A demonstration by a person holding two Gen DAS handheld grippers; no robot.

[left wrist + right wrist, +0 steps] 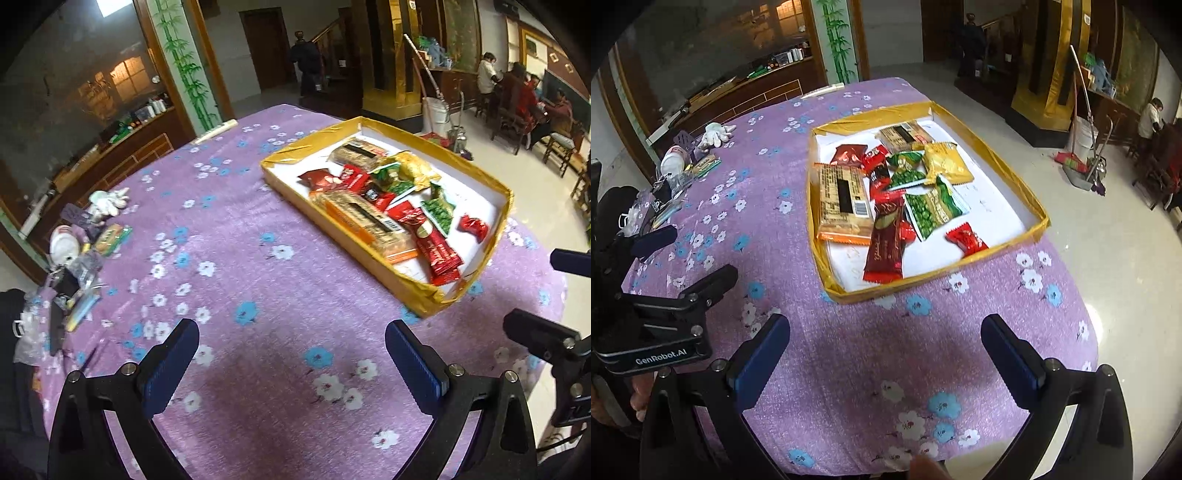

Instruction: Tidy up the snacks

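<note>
A shallow yellow-rimmed box [476, 170] [1008, 168] with a white floor lies on the purple flowered cloth and holds several snack packets. Among them are two tan biscuit packs [369, 221] [842, 201], a long red bar [886, 240], green pea packets [932, 208], a yellow packet [947, 164] and a small red candy [473, 226] [966, 238]. My left gripper [291, 349] hovers open over bare cloth, short of the box's near corner. My right gripper [884, 345] is open too, nothing between its fingers, just in front of the box.
Clutter sits along the table's left edge: a white glove [110, 199] [716, 134], a white cup [62, 245], a small green box [112, 236], pens and wrappers. The table's right edge [1082, 295] drops to a tiled floor. People sit at a far table [524, 96].
</note>
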